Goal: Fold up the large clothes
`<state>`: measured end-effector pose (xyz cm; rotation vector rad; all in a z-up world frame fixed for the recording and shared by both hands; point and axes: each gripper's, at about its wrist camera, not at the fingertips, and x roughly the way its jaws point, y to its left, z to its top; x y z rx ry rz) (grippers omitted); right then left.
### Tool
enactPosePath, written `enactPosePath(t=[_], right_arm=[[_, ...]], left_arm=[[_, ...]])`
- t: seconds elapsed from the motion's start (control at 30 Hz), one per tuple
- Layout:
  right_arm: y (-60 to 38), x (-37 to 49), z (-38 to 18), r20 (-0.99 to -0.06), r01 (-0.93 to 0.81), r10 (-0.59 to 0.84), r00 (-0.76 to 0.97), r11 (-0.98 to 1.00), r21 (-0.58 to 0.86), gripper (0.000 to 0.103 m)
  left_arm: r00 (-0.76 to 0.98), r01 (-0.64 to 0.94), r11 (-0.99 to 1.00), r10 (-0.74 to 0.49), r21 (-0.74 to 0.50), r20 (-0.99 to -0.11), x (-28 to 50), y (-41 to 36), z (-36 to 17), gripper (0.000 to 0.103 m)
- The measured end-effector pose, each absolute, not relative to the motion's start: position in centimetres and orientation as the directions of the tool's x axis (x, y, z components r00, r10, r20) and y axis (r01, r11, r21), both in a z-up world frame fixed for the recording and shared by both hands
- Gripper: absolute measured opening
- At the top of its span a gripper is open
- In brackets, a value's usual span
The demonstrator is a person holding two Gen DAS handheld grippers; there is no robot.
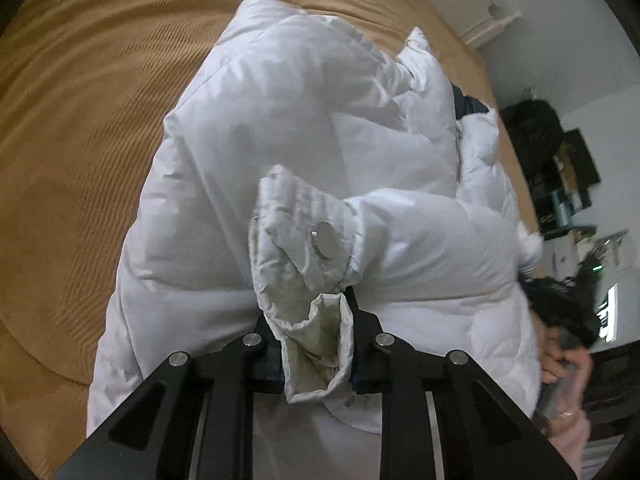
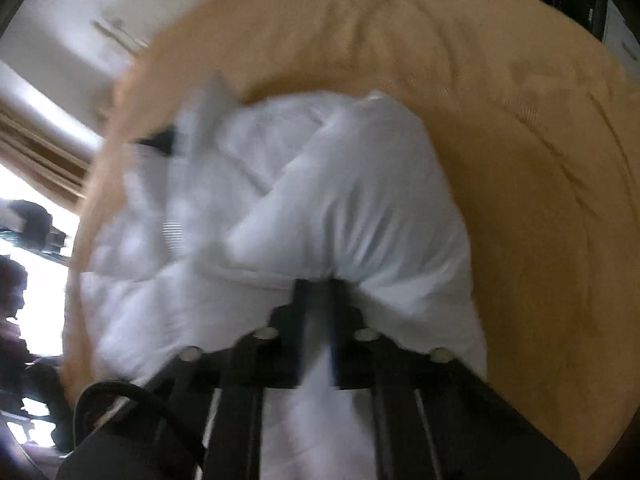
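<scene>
A white puffer jacket (image 1: pixel 280 128) lies on a tan bedspread (image 1: pixel 80 120). My left gripper (image 1: pixel 316 320) is shut on the jacket's sleeve cuff (image 1: pixel 308 264), which has a round snap button (image 1: pixel 326 240) on its tab. The cuff stands up between the fingers above the jacket's body. In the right wrist view, which is blurred, my right gripper (image 2: pixel 320 300) is shut on a bunched fold of the same jacket (image 2: pixel 340 200). A dark collar lining (image 1: pixel 466 104) shows at the jacket's far end.
The bedspread (image 2: pixel 540 180) spreads wide around the jacket. A person's hand (image 1: pixel 560 364) holding the other gripper shows at the right of the left wrist view. Cluttered shelves (image 1: pixel 560 184) stand beyond the bed. A bright window (image 2: pixel 36 300) and curtains lie left.
</scene>
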<state>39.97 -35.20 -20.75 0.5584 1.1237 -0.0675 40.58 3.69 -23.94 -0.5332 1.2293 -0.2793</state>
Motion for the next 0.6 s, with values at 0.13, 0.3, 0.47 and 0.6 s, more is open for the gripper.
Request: enactPosePath(t=[0.13, 0.3, 0.47, 0.6], right_arm=[[-39.2, 41.4, -22.7, -0.820, 0.389, 0.320, 0.475, 0.759, 0.522, 0.000], [-43.1, 42.4, -20.7, -0.808, 0.454, 0.185, 0.559, 0.748, 0.485, 0.000], [-42.5, 42.2, -17.0, -0.788, 0.388, 0.185, 0.587, 0.790, 0.475, 0.003], [-37.6, 37.1, -14.4, -0.767, 0.236, 0.324, 0.553, 0.823, 0.517, 0.003]], left_arm=[[0.329, -0.061, 0.865, -0.454, -0.498, -0.828, 40.6, 2.9, -24.0, 0.022], [0.325, -0.066, 0.888, -0.411, -0.454, -0.852, 41.1, 2.1, -23.8, 0.022], [0.326, -0.063, 0.889, -0.411, -0.453, -0.852, 40.5, 2.7, -23.8, 0.022], [0.331, -0.056, 0.891, -0.410, -0.451, -0.850, 40.5, 2.6, -23.8, 0.022]])
